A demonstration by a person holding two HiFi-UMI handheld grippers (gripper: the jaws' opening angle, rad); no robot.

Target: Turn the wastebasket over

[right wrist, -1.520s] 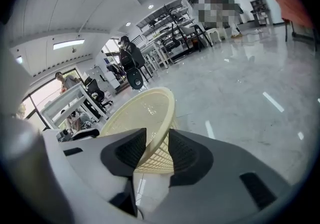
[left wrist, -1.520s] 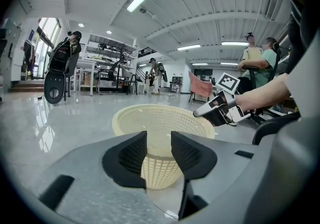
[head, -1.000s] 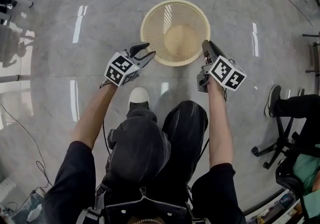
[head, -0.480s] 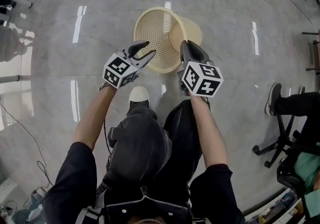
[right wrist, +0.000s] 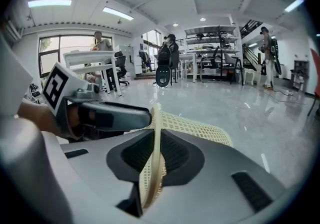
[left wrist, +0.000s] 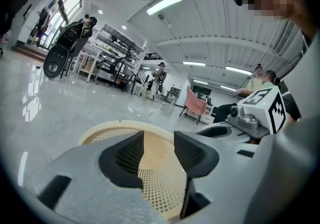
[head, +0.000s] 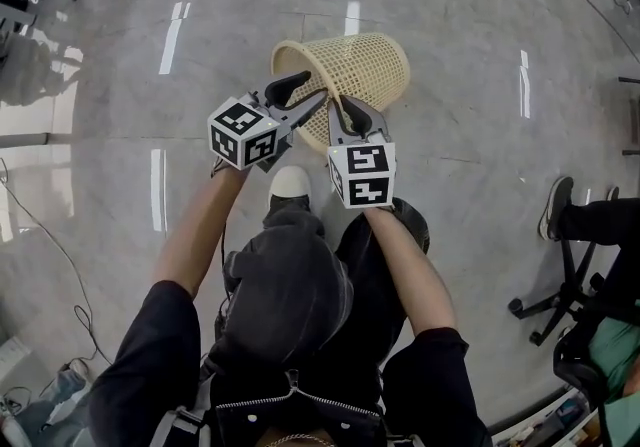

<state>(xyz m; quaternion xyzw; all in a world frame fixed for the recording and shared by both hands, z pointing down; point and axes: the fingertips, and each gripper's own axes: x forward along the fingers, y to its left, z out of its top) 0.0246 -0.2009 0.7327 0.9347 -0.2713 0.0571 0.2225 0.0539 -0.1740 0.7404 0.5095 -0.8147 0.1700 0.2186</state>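
Observation:
The cream mesh wastebasket (head: 358, 70) lies tipped on its side on the marble floor, its mouth turned left and toward me. My right gripper (head: 342, 107) is shut on the near part of its rim. In the right gripper view the rim (right wrist: 154, 133) stands edge-on between the pads. My left gripper (head: 308, 87) hovers at the mouth just left of the right one. Its jaws are opening and do not press on anything. In the left gripper view the basket's inside (left wrist: 155, 188) shows through the gap of that gripper (left wrist: 157, 140).
My white shoe (head: 291, 182) stands right below the basket. An office chair (head: 560, 280) and a seated person's leg (head: 590, 215) are at the right. A cable (head: 50, 265) trails on the floor at the left. Tables and people stand far off.
The basket has gone from upright to lying on its side. My right gripper swung left with the rim and rolled over. The left gripper rose a little and its jaws widened.

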